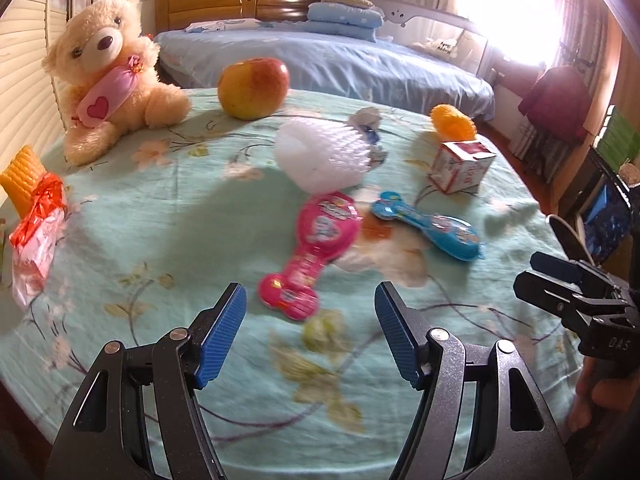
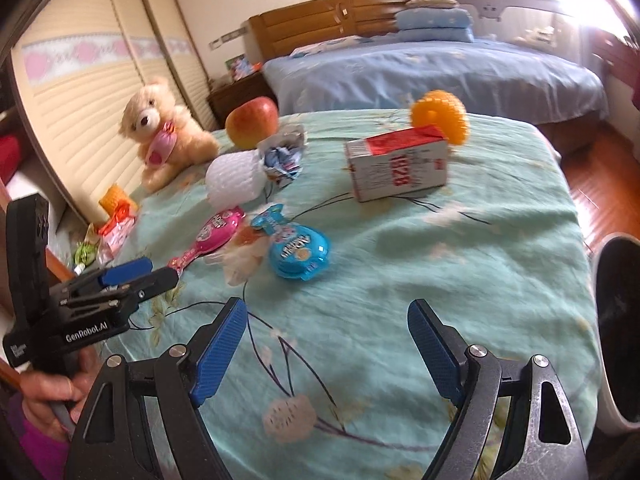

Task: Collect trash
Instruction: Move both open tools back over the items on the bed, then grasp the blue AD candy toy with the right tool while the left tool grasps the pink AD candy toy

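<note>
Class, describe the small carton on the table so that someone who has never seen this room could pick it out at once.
Start at the table under the pale green floral cloth. On its far side, just in front of the spiky orange ball, lies the carton on its side. Only it is box-shaped: white with a red top and red digits printed on its face.

Right gripper (image 2: 324, 312) jaws wide apart, nothing between them, over a teal floral cloth (image 2: 460, 264). Left gripper (image 2: 148, 272) at left edge, held by a hand (image 2: 52, 392), jaws look empty. On the cloth: blue wrapper (image 2: 298, 254), pink wrapper (image 2: 216, 232) beside it, white foam fruit net (image 2: 236, 178), crumpled wrapper (image 2: 282, 156) touching the net, red-and-white carton (image 2: 398, 164) lying on its side, orange foam net (image 2: 442, 116) behind it, apple (image 2: 252, 122), teddy bear (image 2: 162, 136). White bin rim (image 2: 608, 380) at right edge.
</note>
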### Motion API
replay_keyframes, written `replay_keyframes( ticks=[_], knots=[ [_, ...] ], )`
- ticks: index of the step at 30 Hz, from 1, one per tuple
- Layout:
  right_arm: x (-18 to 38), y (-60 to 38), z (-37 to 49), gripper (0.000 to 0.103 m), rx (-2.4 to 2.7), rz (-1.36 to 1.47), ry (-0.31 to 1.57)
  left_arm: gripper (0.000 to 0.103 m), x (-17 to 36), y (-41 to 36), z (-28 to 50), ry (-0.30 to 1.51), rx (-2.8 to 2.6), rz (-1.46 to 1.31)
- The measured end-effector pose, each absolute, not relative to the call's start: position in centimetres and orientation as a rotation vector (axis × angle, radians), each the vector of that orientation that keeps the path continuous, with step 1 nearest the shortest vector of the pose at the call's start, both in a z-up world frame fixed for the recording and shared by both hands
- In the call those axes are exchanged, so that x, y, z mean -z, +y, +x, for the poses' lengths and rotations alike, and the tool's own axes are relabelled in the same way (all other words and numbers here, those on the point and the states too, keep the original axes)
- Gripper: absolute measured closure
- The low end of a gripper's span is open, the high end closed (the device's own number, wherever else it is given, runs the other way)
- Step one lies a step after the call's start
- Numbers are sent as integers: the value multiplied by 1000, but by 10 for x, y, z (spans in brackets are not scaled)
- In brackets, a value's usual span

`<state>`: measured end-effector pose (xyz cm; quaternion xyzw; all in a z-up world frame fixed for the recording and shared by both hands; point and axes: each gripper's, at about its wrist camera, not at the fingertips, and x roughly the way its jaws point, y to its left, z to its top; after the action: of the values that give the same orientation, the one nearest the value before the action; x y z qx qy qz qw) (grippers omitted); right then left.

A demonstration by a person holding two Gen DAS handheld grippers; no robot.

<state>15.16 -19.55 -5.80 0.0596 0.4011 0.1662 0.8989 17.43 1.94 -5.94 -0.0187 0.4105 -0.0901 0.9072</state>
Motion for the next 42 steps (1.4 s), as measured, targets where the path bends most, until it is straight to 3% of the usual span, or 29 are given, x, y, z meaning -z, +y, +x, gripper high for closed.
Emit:
replay_keyframes(
  ticks=[12, 16, 18, 21, 42],
  knots=[
    [65, -165, 188, 21, -399, 7, 864, 37, 71, 23, 200, 905, 222, 61],
    [67, -154, 198, 27, -406, -37, 872, 59, 77, 18, 196, 893, 227, 109],
    [72, -146, 203, 36, -390, -84, 887, 68, 76, 14, 194, 886, 241, 121],
    [76, -140, 204, 53, -364, -127, 885, 69, 75, 11, 192, 882, 246, 129],
    [56, -226, 140, 53, -205, 120, 815, 69, 61, -37, 151, 849, 376, 9]
  ],
)
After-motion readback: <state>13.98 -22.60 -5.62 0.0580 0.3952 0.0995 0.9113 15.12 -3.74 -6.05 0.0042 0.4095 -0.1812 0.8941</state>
